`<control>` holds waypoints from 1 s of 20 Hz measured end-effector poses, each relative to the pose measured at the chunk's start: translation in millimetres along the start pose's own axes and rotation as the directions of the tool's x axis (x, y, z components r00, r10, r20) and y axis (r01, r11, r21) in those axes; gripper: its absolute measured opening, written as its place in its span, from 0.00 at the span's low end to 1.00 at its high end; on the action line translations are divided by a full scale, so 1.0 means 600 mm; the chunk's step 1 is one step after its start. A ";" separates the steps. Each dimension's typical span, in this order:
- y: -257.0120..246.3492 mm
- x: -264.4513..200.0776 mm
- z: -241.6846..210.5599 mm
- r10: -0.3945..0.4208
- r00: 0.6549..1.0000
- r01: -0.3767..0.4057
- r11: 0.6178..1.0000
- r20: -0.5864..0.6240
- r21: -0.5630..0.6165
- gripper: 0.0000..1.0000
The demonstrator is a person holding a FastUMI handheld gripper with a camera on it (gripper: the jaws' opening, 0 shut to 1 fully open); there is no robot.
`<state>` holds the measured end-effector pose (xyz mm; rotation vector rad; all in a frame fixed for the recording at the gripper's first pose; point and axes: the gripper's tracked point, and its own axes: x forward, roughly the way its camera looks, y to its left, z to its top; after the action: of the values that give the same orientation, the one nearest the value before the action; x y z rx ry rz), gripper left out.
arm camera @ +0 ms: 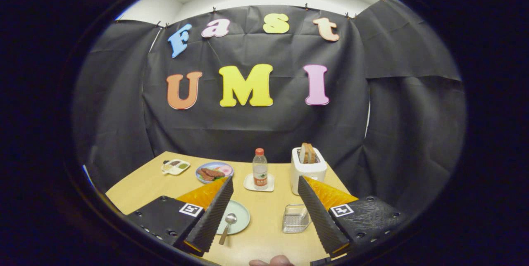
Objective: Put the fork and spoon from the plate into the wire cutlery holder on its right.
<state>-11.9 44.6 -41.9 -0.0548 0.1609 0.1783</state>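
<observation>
A pale green plate [241,212] lies on the wooden table, partly hidden behind my left finger. On it rests a spoon [227,225], bowl away from me and wooden handle toward me. The fork is hidden, if it is on the plate. A wire cutlery holder [295,219] stands to the plate's right, just inside my right finger, and looks empty. My gripper [264,183] hovers above the table's near side, open wide, with nothing between its fingers. The plate and holder sit below and between the fingers.
Beyond the fingers stand a water bottle [260,169] on a white coaster, a white toaster [307,169] with bread slices, a plate of food [214,172] and a small white sauce dish [175,167]. A fingertip [271,261] shows at the table's near edge.
</observation>
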 end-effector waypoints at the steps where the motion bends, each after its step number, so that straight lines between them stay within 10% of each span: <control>1: 0.016 0.002 -0.018 0.018 1.000 -0.018 1.000 -0.026 -0.004 0.95; 9: 0.134 0.031 -0.217 0.140 0.917 -0.151 0.989 -0.373 0.001 0.96; 20: 0.168 0.096 -0.431 0.048 0.760 -0.096 0.995 -0.649 -0.038 0.87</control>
<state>-13.9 136.1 -310.2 -0.1812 0.8597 0.2380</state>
